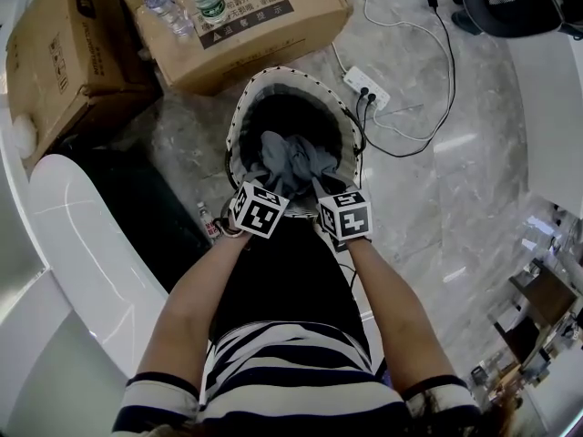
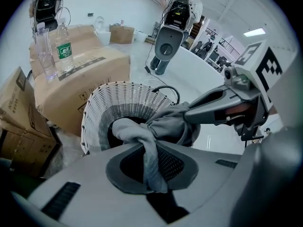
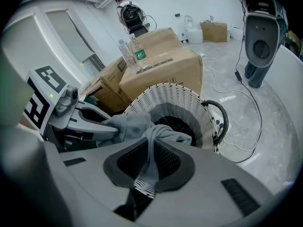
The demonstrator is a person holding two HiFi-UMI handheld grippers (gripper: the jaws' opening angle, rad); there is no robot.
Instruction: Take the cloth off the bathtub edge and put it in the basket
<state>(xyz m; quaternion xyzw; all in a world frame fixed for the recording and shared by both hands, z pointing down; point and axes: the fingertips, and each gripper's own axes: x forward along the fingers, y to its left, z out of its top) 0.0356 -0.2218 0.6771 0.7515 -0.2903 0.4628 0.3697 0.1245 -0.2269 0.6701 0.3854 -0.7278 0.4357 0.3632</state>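
Note:
A grey cloth (image 1: 290, 165) hangs bunched in the mouth of a white woven basket (image 1: 244, 116) on the floor. Both grippers grip it from the near side. My left gripper (image 1: 271, 188) is shut on one fold of the cloth (image 2: 147, 157), which runs pinched between its pads. My right gripper (image 1: 321, 189) is shut on another fold of the cloth (image 3: 150, 162). In the left gripper view the basket (image 2: 102, 105) stands just beyond the jaws, and the right gripper's arm (image 2: 222, 105) reaches into the cloth. The basket (image 3: 182, 98) shows likewise in the right gripper view.
Cardboard boxes (image 1: 264, 35) stand behind the basket, with two water bottles (image 1: 187, 3) on top. A white bathtub edge (image 1: 86, 244) curves at the left. A power strip with cables (image 1: 366, 85) lies on the marble floor at the right. A small bottle (image 1: 209, 222) lies beside the tub.

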